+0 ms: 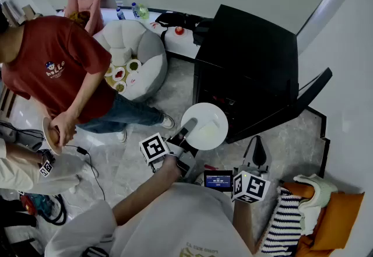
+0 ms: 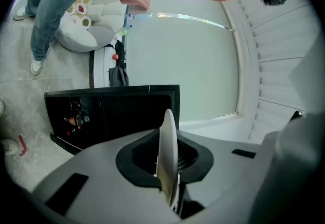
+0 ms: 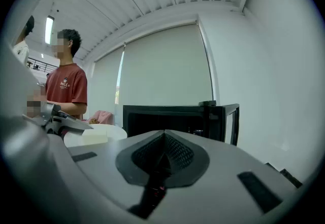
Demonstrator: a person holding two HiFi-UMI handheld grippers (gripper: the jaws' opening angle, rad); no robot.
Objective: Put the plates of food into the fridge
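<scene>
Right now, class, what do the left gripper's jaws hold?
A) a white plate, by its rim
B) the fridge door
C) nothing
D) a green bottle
A: the left gripper view shows the white plate edge-on, clamped between the jaws of the left gripper, in front of the open black fridge.

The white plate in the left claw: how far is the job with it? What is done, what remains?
Done: the fridge stands open. In hand: the left claw is shut on the white plate, held before the opening, not inside yet. Left: slide it in, then probably fetch the small dishes lying on the white seat. The right claw is shut and empty.
</scene>
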